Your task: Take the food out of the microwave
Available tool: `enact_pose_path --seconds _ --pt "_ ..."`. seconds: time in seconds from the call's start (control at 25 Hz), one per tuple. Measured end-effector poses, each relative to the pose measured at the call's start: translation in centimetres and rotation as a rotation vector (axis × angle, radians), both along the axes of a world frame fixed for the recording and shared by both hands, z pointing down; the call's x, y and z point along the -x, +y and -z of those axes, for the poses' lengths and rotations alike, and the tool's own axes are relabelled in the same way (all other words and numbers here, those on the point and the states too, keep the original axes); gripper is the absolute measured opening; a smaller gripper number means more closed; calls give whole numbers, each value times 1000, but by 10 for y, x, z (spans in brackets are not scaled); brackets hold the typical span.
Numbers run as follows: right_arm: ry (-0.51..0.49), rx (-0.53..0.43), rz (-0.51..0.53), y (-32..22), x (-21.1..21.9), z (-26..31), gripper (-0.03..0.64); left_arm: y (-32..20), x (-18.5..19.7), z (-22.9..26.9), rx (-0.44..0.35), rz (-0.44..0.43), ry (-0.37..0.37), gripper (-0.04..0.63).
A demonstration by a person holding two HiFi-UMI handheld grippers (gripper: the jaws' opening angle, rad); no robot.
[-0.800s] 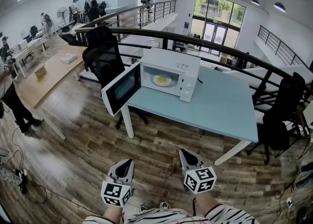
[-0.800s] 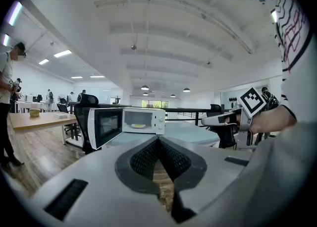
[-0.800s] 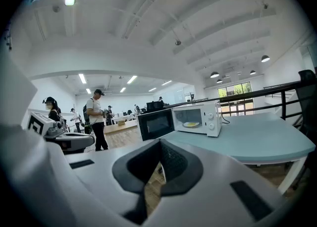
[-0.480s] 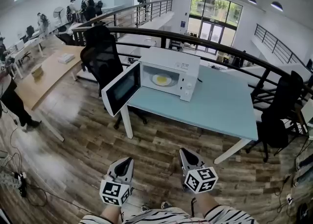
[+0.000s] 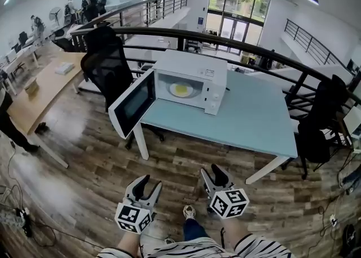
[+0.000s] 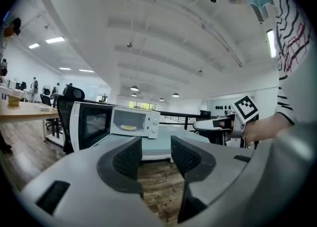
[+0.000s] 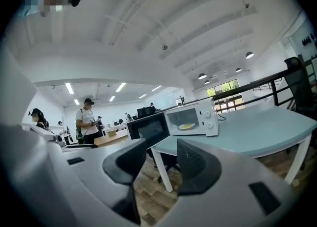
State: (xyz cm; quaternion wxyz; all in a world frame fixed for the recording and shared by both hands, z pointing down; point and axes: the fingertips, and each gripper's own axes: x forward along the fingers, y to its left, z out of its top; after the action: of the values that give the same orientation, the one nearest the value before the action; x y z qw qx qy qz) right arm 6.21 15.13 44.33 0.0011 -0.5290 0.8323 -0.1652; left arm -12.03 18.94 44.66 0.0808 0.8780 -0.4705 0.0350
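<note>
A white microwave stands at the left end of a light blue table, with its door swung wide open to the left. Inside it lies yellow food on a plate, also seen as the food and the food in the two gripper views. My left gripper and right gripper hover over the wooden floor, well short of the table. Both are open and hold nothing. The left gripper and the right gripper point roughly level towards the microwave.
One black office chair stands behind the open door, and another chair at the table's right end. A dark railing runs behind the table. A wooden desk and people are far left. Cables lie on the floor.
The view has moved closer to the table, and a shoe now shows between the grippers. Both grippers sit slightly higher in the head view, and their fingers now show spread apart.
</note>
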Motion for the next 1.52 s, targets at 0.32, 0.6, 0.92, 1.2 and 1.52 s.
enact_pose_path --seconds 0.32,0.6,0.92,1.2,1.52 --pt "-2 27 39 -89 -9 -13 209 -92 -16 -9 21 43 25 163" --pt "4 35 107 -162 -22 -21 209 -166 -37 -15 25 98 50 163" --pt "-7 51 145 -224 -27 -34 209 -225 -41 -27 37 163 53 163" --pt "-25 54 116 -266 -19 -41 209 -269 -39 -40 59 152 60 163" --pt "-27 66 33 -316 -8 -49 209 -329 -34 -51 93 73 67 163"
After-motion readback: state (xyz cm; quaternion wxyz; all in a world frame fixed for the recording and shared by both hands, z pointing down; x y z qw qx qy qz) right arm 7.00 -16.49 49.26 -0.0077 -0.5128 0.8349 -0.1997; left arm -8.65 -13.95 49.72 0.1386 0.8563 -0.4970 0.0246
